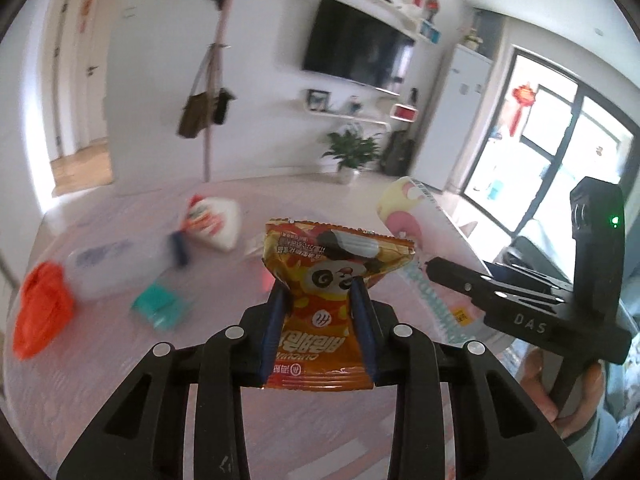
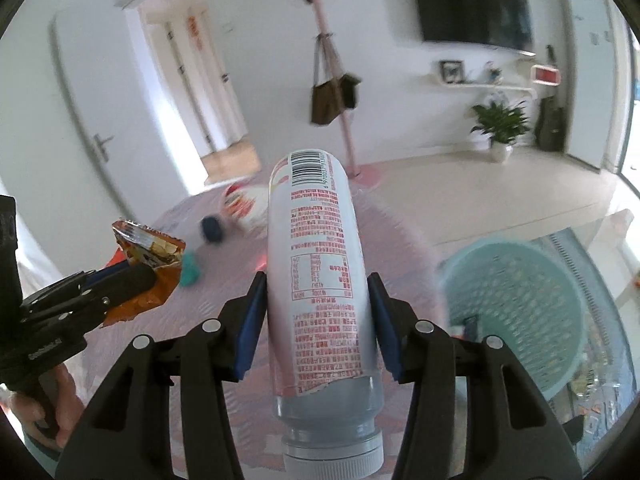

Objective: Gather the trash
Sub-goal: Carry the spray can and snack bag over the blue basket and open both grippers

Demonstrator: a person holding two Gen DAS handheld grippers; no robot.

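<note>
The left tool [image 1: 320, 292] is closed on an orange snack wrapper [image 1: 320, 280], its blue pads pinching the foil at the waist so that the packet crumples inward there and fans out above and below; the wrapper is held up off the pink bench [image 1: 120, 360], clear of the surface. The right tool [image 2: 316, 312] is clamped around the middle of a white plastic bottle [image 2: 316, 260], the cap end toward the camera and the barcoded base pointing away; the bottle is also aloft over the bench, and a pale teal basket [image 2: 516, 308] sits low to its right, probably the bin for all this.

The wrapper looks near weightless and limp; the foil is likely slick, so a grip across a fold or the sealed seam should hold better than one on a flat face, and it may flutter when released. The bottle seems light and probably empty; its round, smooth wall could roll or slide between the pads, so the mid-body grip suits it, though a hard squeeze may dent the thin plastic.

Other litter lies on the bench: an orange bag [image 1: 40, 312], a teal packet [image 1: 160, 304], a white pouch [image 1: 216, 220]; all blurred.
</note>
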